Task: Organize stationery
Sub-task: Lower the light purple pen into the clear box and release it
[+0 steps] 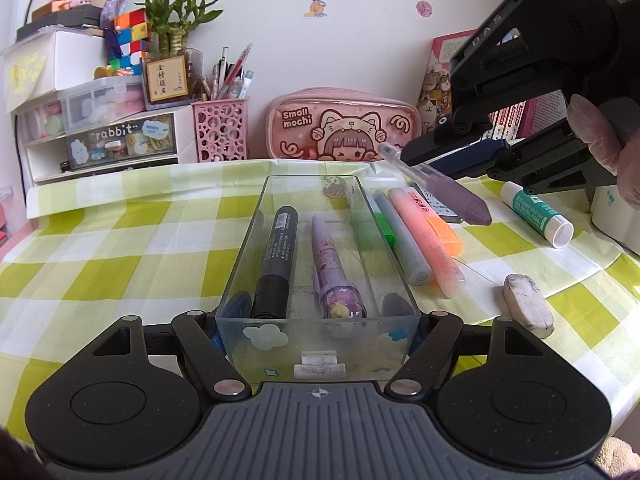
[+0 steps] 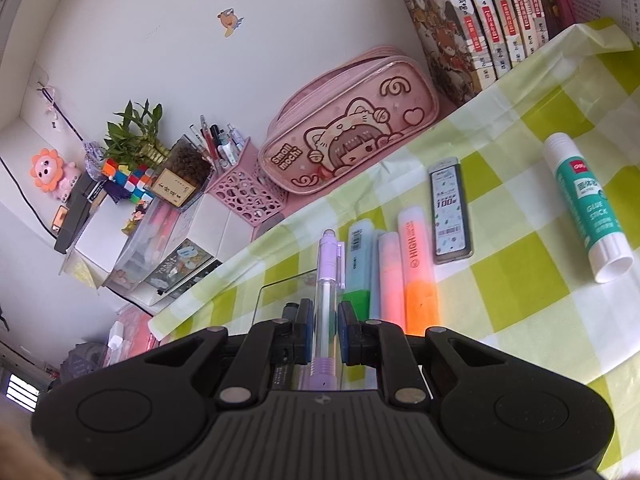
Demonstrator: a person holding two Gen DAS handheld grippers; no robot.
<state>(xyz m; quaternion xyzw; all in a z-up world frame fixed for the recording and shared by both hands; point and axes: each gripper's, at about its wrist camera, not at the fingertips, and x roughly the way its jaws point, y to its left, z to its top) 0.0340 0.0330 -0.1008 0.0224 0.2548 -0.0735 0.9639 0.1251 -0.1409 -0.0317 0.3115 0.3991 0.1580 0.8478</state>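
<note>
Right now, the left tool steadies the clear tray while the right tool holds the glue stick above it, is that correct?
Not quite: the right tool holds a purple pen, not the glue stick, which lies on the tablecloth, as the right wrist view shows. The left tool does grip the clear tray.

books (image 2: 496,20) cut off, eraser box (image 2: 450,210) print unreadable
</note>
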